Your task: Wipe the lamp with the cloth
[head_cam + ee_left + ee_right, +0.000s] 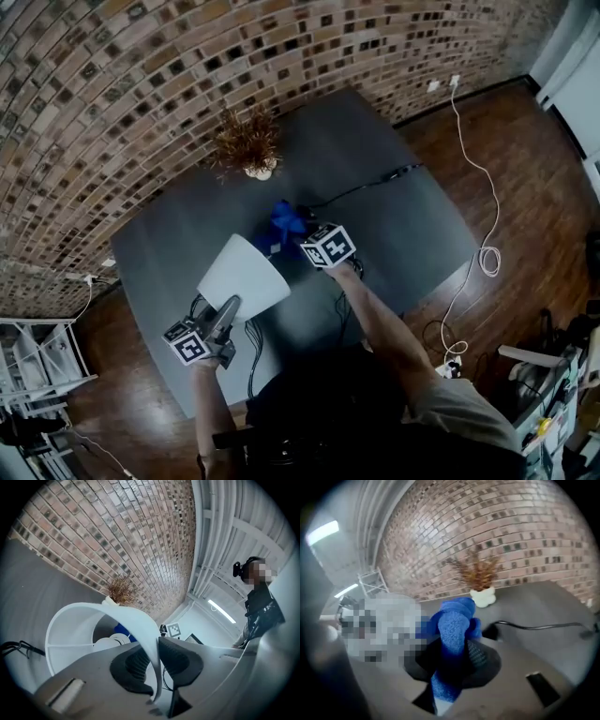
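A curved-looking brick wall (141, 94) backs a dark grey matte table (412, 216) that stands on a wooden floor. On the table, near the lower left of the head view, is one lamp (246, 275) with a smooth white cone-shaped shade. It is tipped so that its wide mouth faces lower left and its long axis runs toward the upper right of the frame. The left gripper view looks straight into that open mouth (84, 634). The left gripper (157, 656) is clenched on the thin rim of the shade, one pad inside and one outside. The right gripper (452, 653) is clamped on one fuzzy blue cloth (453, 625), bunched and standing up between its jaws, just beyond the lamp's narrow end in the head view (284, 222). One dried brown plant (246, 142) in a small white pot sits near the wall. One black cable (366, 187) crosses the table; one white cable (483, 187) trails on the floor.
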A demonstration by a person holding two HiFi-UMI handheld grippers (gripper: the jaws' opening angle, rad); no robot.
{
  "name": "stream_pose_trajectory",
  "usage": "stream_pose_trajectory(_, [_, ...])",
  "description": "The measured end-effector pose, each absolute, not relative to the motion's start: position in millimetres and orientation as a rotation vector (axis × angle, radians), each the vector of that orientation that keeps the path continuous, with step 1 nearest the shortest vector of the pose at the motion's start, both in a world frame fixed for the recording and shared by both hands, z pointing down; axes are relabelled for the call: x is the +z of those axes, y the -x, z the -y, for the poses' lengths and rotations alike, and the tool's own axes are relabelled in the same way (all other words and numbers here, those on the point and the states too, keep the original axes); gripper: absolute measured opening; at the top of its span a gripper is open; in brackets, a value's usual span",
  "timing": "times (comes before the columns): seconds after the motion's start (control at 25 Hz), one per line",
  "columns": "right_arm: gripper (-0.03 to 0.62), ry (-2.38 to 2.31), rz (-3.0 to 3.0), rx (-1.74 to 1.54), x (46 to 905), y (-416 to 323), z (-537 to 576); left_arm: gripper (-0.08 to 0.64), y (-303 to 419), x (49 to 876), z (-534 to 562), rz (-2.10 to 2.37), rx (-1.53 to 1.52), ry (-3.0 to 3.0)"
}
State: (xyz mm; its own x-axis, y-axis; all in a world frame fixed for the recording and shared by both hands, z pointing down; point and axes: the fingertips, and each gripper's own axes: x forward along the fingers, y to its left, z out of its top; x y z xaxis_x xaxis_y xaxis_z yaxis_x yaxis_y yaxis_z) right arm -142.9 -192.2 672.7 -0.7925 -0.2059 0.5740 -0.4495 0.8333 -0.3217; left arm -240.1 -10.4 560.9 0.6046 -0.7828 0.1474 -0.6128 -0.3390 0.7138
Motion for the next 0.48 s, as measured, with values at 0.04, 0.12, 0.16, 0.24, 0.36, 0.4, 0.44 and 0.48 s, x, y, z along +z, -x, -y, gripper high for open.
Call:
stream_pose_trajectory(0.04, [0.1, -0.57, 2.452, 0.604, 676.3, 124.4, 208.5, 0.057, 240.7, 562.1, 10.4, 1.1, -0.279, -2.066])
stream_pose_trajectory(0.12, [0.1, -0.693, 2.427, 0.574, 667.4, 97.8, 227.6, 0.057, 241.0, 565.1, 10.5, 1.098, -0.267, -2.06])
stream_pose_trajectory(0.16, [0.098, -0.735, 2.428, 0.525, 656.0, 92.2, 231.2, 0.055, 240.1, 563.2, 12.4, 1.095, -0.271, -2.063])
stream_pose_trajectory(0.24, [0.098, -0.707, 2.49, 0.463, 628.9, 107.2, 222.1, 0.052, 241.1, 561.2, 14.9, 1.089, -0.27, -2.065])
stream_pose_trajectory(0.36, [0.1, -0.4, 2.591, 0.554, 627.3, 166.3, 173.9, 0.052, 245.0, 566.5, 11.3, 1.09, -0.249, -2.052])
stream_pose_trajectory(0.4, [0.1, -0.345, 2.58, 0.556, 640.5, 177.3, 164.3, 0.052, 244.1, 566.4, 10.1, 1.092, -0.25, -2.051])
stream_pose_trajectory(0.44, [0.1, -0.358, 2.559, 0.538, 655.0, 178.2, 164.8, 0.052, 242.6, 565.0, 10.0, 1.095, -0.253, -2.053])
stream_pose_trajectory(0.48, [0.1, -0.444, 2.538, 0.518, 666.1, 168.1, 176.1, 0.052, 241.2, 564.1, 10.5, 1.096, -0.256, -2.054])
